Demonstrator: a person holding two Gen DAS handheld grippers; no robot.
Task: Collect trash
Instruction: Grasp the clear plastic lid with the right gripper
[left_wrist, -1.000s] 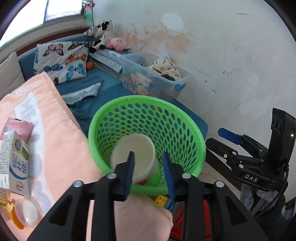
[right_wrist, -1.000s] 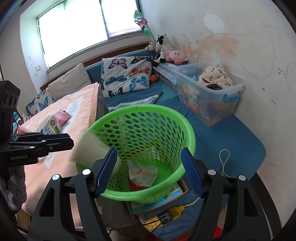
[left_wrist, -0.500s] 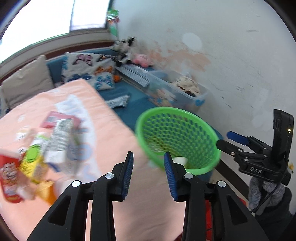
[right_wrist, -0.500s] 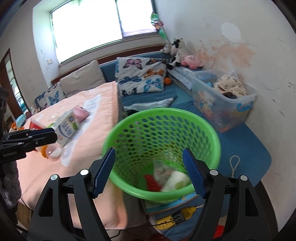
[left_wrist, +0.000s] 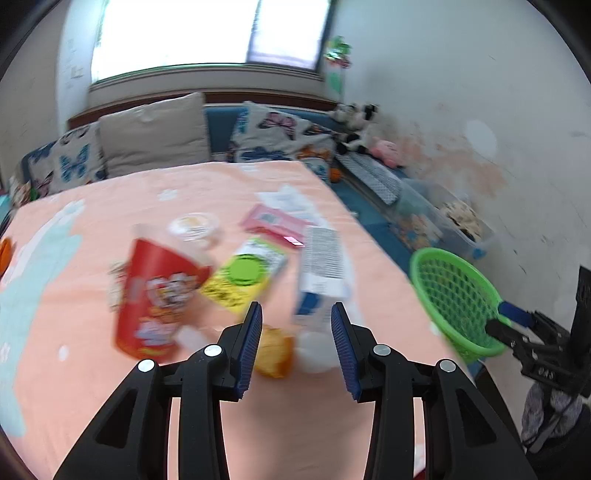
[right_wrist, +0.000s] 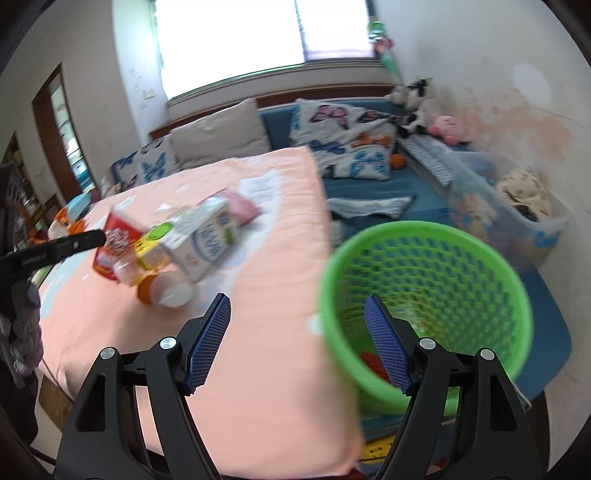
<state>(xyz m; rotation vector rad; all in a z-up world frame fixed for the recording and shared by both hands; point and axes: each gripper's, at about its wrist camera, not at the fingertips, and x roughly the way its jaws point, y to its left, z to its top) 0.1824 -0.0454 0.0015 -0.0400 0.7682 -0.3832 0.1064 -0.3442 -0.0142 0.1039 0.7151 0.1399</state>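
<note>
I am holding both hand-held grippers empty: left hand-held gripper (left_wrist: 295, 341) opening above blurred, probably cardboard, cartons (left_wrist: 321, 273); right hand-held gripper (right_wrist: 299, 341) released beside the green basket (right_wrist: 424, 236).

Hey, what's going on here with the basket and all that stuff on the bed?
A person is clearing trash with a gripper in each hand. The left gripper holds nothing; its jaws are opening over the litter on the peach blanket: a red snack bag, a yellow pack, a milk carton and small cups. The right gripper is open and empty beside the green basket, which already has some trash at the bottom.
</note>
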